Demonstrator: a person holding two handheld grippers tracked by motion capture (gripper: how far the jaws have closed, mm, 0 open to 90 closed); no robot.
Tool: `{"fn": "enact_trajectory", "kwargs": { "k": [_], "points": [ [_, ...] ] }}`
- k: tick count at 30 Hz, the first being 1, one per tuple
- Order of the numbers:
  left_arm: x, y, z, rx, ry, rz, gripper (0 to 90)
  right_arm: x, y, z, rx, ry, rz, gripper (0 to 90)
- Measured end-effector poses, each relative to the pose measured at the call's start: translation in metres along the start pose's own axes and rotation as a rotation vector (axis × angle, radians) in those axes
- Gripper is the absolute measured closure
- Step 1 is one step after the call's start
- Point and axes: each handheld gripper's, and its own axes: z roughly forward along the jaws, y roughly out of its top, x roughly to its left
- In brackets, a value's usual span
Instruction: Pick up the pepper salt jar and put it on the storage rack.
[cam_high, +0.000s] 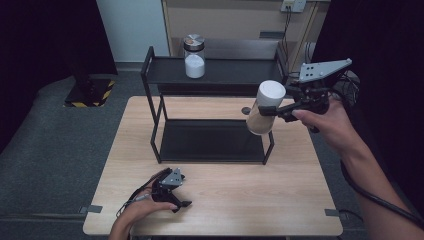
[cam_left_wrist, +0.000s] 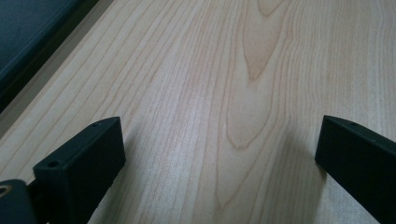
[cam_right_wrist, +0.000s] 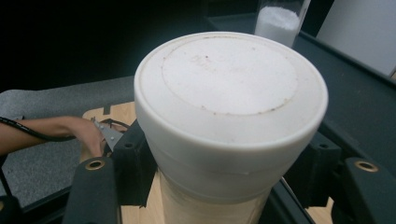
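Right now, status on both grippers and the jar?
Right hand-held gripper shut on white-lidded jar, tilted, above table. Left hand-held gripper open on table. Rack beside jar.

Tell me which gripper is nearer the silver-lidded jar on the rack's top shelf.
Right. The right gripper holds a white-lidded jar just right of the silver-lidded jar; the left gripper rests on the table's near edge.

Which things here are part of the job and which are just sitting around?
In the job:
- white-lidded jar, tilted, clamped in the right gripper
- black two-tier rack
- glass jar of white powder on its top shelf

Just sitting around:
- left gripper, fingers open, resting on the wooden table
- black-and-yellow-striped base on the floor
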Motion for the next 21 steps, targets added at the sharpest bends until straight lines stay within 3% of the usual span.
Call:
{"fn": "enact_trajectory", "kwargs": {
  "k": [21],
  "points": [
    [-0.002, -0.001, 0.0, -0.003, 0.006, -0.01, 0.0, -0.031, 0.051, 0.012, -0.01, -0.007, -0.023, 36.3]
  ]
}}
